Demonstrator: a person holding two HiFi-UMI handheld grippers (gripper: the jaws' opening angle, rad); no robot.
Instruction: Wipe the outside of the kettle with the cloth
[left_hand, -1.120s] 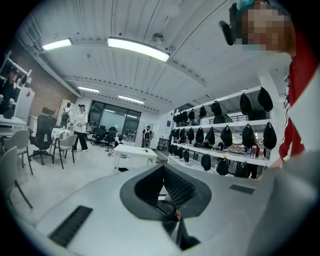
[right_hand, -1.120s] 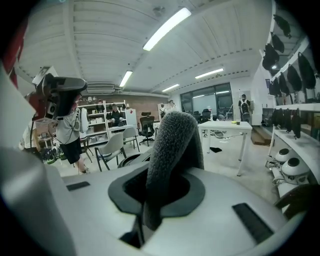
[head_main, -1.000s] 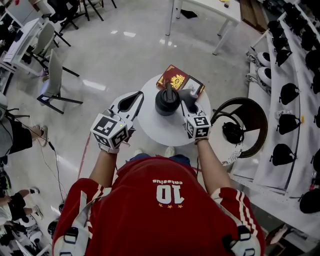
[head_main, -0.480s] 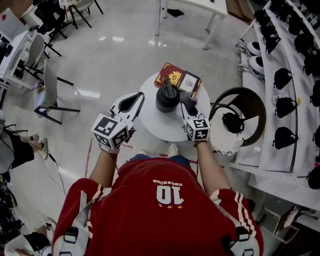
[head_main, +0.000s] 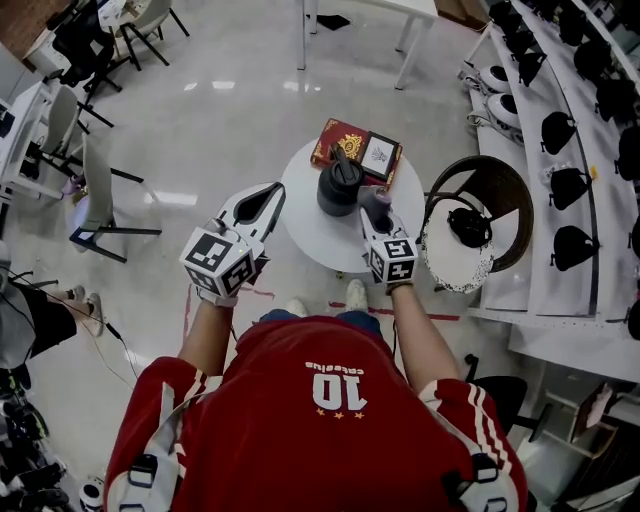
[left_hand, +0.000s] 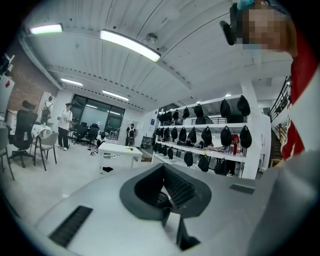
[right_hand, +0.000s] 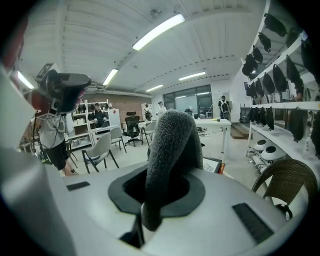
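Head view: we hold the right gripper (head_main: 373, 207) clamped on a grey cloth (head_main: 378, 194), just beside the black kettle (head_main: 340, 187), on its right. The kettle stands on a round white table (head_main: 320, 242), in front of a red box (head_main: 345, 143). Our left gripper (head_main: 277, 190), jaws closed on nothing, hangs over the table's left edge, apart from the kettle.

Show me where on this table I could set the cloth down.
Bare tabletop runs along the near side, between the kettle and the rim, left of the right gripper holding the cloth. Far side is crowded: red box behind the kettle.
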